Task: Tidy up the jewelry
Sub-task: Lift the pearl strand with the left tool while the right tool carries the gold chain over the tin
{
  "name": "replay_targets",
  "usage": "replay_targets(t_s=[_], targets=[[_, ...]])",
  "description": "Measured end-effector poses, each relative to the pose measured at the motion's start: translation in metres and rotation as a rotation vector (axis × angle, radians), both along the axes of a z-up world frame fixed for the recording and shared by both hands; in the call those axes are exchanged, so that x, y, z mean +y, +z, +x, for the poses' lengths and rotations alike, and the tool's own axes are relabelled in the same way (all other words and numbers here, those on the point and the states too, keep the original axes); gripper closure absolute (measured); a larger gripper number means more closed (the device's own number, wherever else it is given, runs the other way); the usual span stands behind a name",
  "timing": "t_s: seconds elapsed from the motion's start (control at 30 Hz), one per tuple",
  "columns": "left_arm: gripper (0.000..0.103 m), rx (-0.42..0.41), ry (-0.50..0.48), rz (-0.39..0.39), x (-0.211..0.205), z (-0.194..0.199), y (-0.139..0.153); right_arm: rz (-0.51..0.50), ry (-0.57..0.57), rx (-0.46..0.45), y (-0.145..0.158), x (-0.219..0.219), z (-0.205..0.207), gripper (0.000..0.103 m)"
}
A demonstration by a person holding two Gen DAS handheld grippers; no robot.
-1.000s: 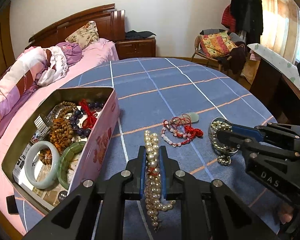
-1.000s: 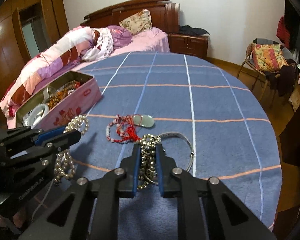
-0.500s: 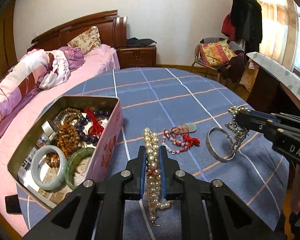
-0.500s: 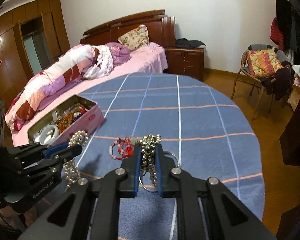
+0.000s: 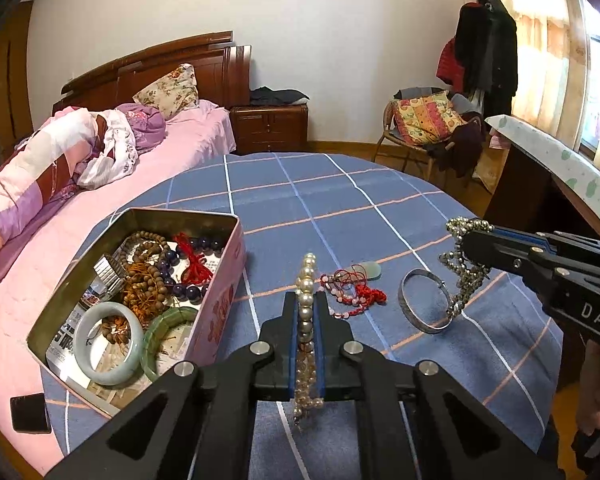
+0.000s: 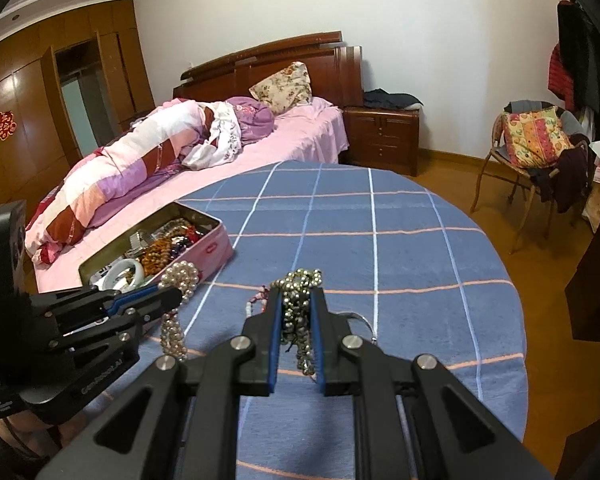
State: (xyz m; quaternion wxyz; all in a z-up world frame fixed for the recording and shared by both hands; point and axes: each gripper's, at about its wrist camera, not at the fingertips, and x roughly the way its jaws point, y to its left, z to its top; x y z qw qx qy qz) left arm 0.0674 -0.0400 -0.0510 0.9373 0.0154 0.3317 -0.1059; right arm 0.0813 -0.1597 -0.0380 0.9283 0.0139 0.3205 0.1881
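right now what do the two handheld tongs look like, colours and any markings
Both tongs are matte black linkage frames with silver round pivot bolts and blue pads lining the inner faces of the fingers. The right tongs carry pale "DAS" lettering on the side; the left tongs carry small pale lettering that is too blurred to read surely. No cables or sleeves show.

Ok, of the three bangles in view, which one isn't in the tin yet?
The silver bangle. It lies on the blue tablecloth right of the red cord bracelet, while the pale jade bangle and the green bangle already lie inside the pink tin.
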Motion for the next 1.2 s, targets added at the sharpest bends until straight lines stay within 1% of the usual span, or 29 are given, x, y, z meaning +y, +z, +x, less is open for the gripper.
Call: replay_targets(t_s=[0.3, 0.7, 1.2], targets=[[0.097, -0.022, 0.003, -0.007, 0.002, -0.005, 0.008, 0.014, 0.021, -0.012, 0.003, 0.001, -0.005, 0.087], [0.097, -0.050, 0.016, -0.019, 0.011, -0.011, 0.019, 0.028, 0.063, -0.019, 0.006, 0.014, -0.010, 0.087], [0.097, -0.092, 0.067, -0.057, 0.041, -0.015, 0.040, 0.021, 0.130, -0.050, 0.022, 0.041, -0.006, 0.087]])
